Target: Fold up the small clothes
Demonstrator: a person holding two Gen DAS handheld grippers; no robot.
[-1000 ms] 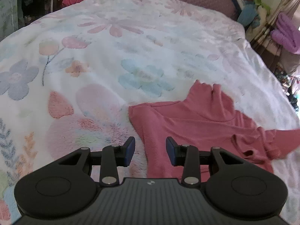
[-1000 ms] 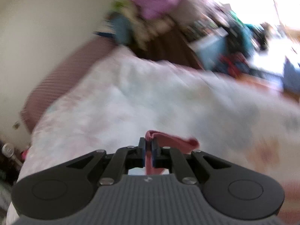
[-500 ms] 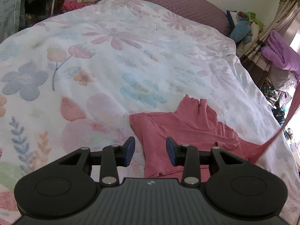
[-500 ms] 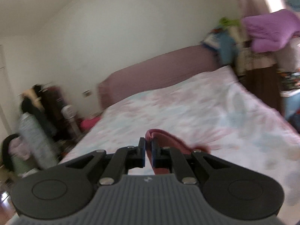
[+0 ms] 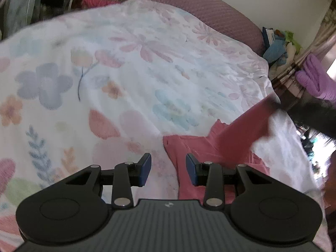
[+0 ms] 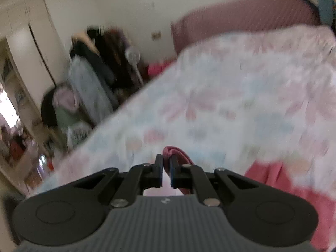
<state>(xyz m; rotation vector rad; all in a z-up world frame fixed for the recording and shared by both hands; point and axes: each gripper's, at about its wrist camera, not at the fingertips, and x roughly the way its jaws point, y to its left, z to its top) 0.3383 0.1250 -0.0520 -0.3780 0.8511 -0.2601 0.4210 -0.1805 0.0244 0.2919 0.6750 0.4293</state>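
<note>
A small pink top [image 5: 197, 149] lies on the floral bedspread [image 5: 134, 79], just ahead and right of my left gripper [image 5: 168, 169], which is open and empty above the top's left edge. My right gripper [image 6: 166, 168] is shut on the top's sleeve [image 6: 177, 154]. In the left wrist view that sleeve [image 5: 247, 121] is stretched up and across over the top's body, held by the dark right gripper [image 5: 310, 113] at the right edge. The top's body also shows at the lower right of the right wrist view [image 6: 294, 180]. Both views are blurred.
A mauve headboard [image 5: 201, 10] runs along the bed's far end. Soft toys [image 5: 277, 46] and purple cloth [image 5: 317, 82] sit past the bed's right edge. Hanging clothes and a fan [image 6: 132, 56] stand by the bed's left side.
My right gripper has swung the sleeve up and leftward over the top's body. My left gripper has drawn back slightly, staying open.
</note>
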